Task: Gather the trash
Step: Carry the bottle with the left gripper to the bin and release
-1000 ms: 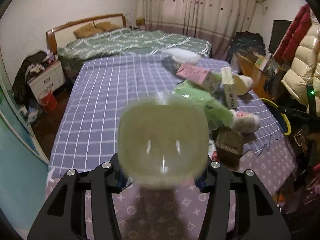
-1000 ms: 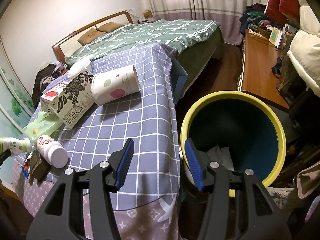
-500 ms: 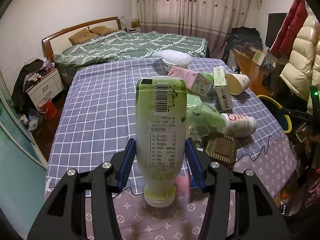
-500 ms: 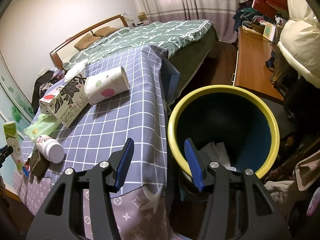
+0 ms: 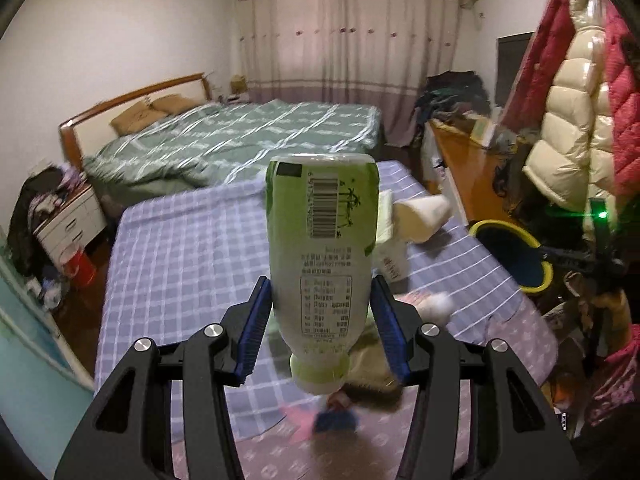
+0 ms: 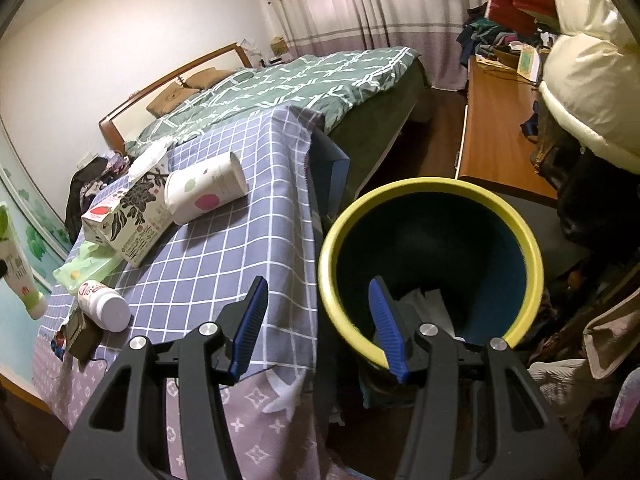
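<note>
Between the left tongs (image 5: pixel 320 322), a green bottle (image 5: pixel 323 240) sits clamped cap-down, while the right tongs (image 6: pixel 317 322) hang wide, straddling the bin's (image 6: pixel 528 248) near rim.

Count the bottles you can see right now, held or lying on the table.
2. A green bottle is held cap-down in the left gripper. A white bottle lies on its side near the checked table edge. Others may be hidden behind the clutter.
</note>
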`<state>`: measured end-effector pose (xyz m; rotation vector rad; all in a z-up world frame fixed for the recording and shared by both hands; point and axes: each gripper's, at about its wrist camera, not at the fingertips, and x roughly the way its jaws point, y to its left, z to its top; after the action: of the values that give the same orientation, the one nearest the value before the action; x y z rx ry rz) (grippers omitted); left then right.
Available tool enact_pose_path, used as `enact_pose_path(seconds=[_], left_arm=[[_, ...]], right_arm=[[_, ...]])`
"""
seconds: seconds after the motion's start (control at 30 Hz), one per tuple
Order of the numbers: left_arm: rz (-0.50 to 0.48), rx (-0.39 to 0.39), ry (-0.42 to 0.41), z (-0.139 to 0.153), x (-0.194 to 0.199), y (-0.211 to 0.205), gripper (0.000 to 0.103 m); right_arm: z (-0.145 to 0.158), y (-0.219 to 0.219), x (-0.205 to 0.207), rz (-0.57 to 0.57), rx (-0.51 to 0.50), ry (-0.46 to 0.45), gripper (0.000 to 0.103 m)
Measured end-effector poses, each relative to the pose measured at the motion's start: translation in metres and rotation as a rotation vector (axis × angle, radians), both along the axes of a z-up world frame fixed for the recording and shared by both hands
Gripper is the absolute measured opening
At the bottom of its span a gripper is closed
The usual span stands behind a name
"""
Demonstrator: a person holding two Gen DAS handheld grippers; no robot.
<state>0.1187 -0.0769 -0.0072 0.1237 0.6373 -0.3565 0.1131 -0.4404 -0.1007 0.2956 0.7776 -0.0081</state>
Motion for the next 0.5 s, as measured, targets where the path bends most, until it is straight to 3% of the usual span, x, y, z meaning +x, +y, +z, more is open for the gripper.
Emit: enact_pose_path(seconds=[0.23, 0.5], left_arm=[[-0.188, -0.005, -0.025, 0.02, 0.018, -0.08, 0.051], [-0.436, -0.018, 0.042, 0.012, 0.057, -0.21, 0.051]], right_arm=[[0.008, -0.032, -0.021, -0.059, 0.012, -0.034, 0.051], [0.013, -0.073, -0.051, -0.144, 0.026, -0.06, 0.051]])
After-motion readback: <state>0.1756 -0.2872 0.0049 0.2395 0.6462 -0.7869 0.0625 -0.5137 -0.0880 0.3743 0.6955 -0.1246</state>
